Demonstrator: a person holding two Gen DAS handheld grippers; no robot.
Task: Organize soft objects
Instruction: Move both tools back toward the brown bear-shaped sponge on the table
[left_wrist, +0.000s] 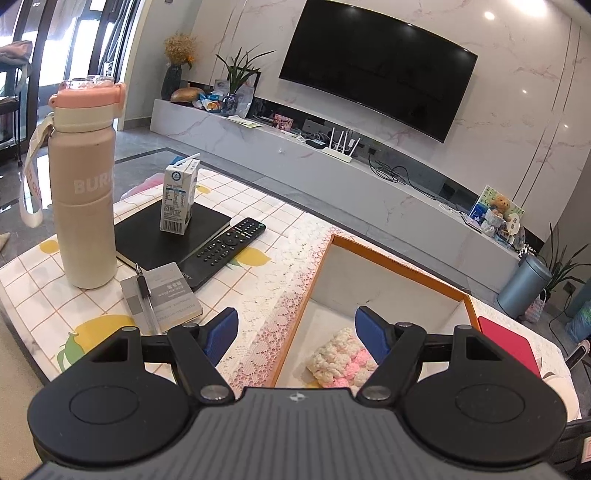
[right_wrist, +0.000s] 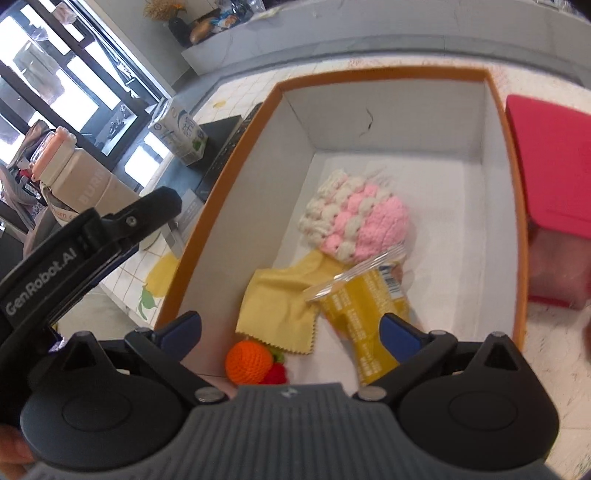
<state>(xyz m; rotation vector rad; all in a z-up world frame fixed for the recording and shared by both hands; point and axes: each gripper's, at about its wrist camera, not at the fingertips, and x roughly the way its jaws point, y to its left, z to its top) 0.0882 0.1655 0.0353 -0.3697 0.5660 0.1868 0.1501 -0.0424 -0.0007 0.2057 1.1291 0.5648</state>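
where the left wrist view opens on the tabletop (left_wrist: 280, 236), a beige bottle (left_wrist: 83, 192) with a pink cap stands at the far left, upright on the checked cloth. just right of it a milk carton (left_wrist: 179, 199) stands on a black notebook (left_wrist: 166, 236), with a black remote (left_wrist: 229, 243) lying along the notebook's right edge and a pen (left_wrist: 144, 291) on a small grey booklet (left_wrist: 166, 299) in front. the left hand-held gripper (left_wrist: 295, 332) hangs with its blue pads spread wide and nothing between them, over the left rim of the orange-edged box (left_wrist: 399, 269). inside the box, near the right pad, lies the pink and white knitted piece (left_wrist: 340, 362). a red lid (left_wrist: 509, 343) lies just right of the box.

in the right wrist view, which is a little blurred, the right hand-held gripper (right_wrist: 291, 332) is spread to its widest above the near end of the box (right_wrist: 388, 114), pinching nothing. below it, from left to right, lie an orange crocheted ball (right_wrist: 249, 360) touching a small red crocheted piece (right_wrist: 277, 374), a yellow cloth (right_wrist: 284, 299), and a yellow snack packet (right_wrist: 358, 306) resting partly on the cloth. the knitted piece (right_wrist: 354, 218) sits just beyond them, near the middle of the box floor.
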